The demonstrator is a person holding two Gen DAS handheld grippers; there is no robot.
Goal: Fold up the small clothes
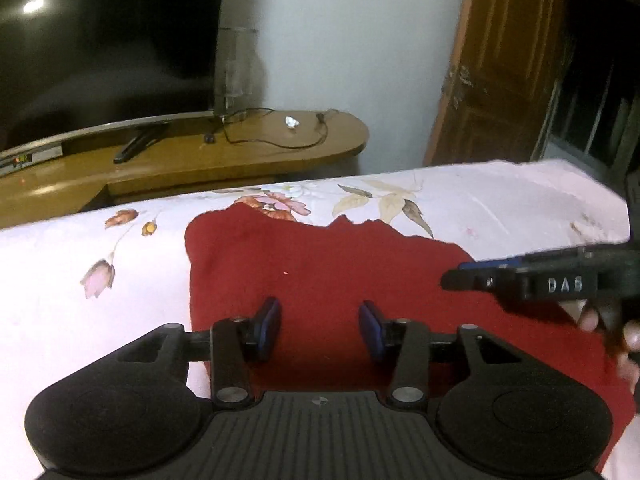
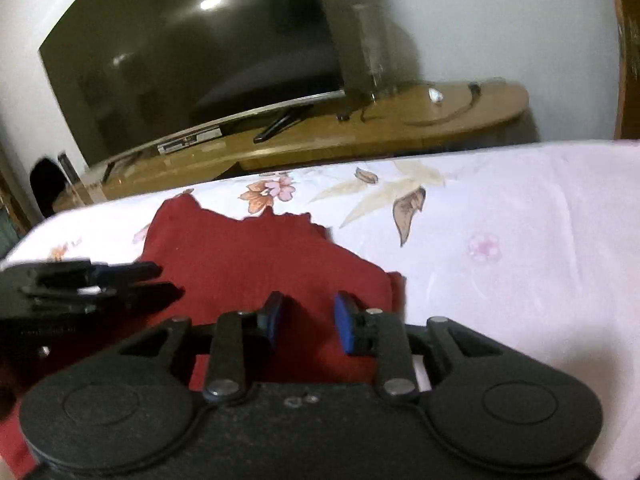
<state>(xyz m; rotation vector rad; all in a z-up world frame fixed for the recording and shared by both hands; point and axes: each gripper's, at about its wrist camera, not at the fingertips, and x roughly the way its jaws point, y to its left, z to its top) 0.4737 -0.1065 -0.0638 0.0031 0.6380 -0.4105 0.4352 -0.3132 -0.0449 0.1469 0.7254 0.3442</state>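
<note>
A dark red knitted garment [image 1: 320, 272] lies spread flat on a pale pink bedsheet printed with flowers and leaves [image 1: 500, 204], covering the near middle of the bed. Its far edge is uneven and wavy; its right-hand portion ends in a folded edge, seen in the right wrist view [image 2: 394, 284].

The left gripper [image 1: 319, 326], black with blue pads, hangs over the near part of the garment. Its jaws stand moderately apart, with only red cloth showing through the gap below them; the pads press on nothing. The right gripper [image 2: 308, 322], same build, hangs over the garment's right portion with a narrower gap between its pads, nothing caught between them. In the left wrist view the right gripper enters from the right edge [image 1: 480, 276], with fingertips of the person's hand [image 1: 592, 316] beneath it.

Beyond the bed stands a long wooden cabinet with a rounded end [image 1: 248, 152]. On it: a large black flat-screen television [image 1: 108, 48], a clear plastic container [image 1: 236, 68], a black cable [image 1: 280, 140] and a small white crumpled item [image 1: 292, 122]. A brown panelled wooden door [image 1: 500, 64] stands at the right.
</note>
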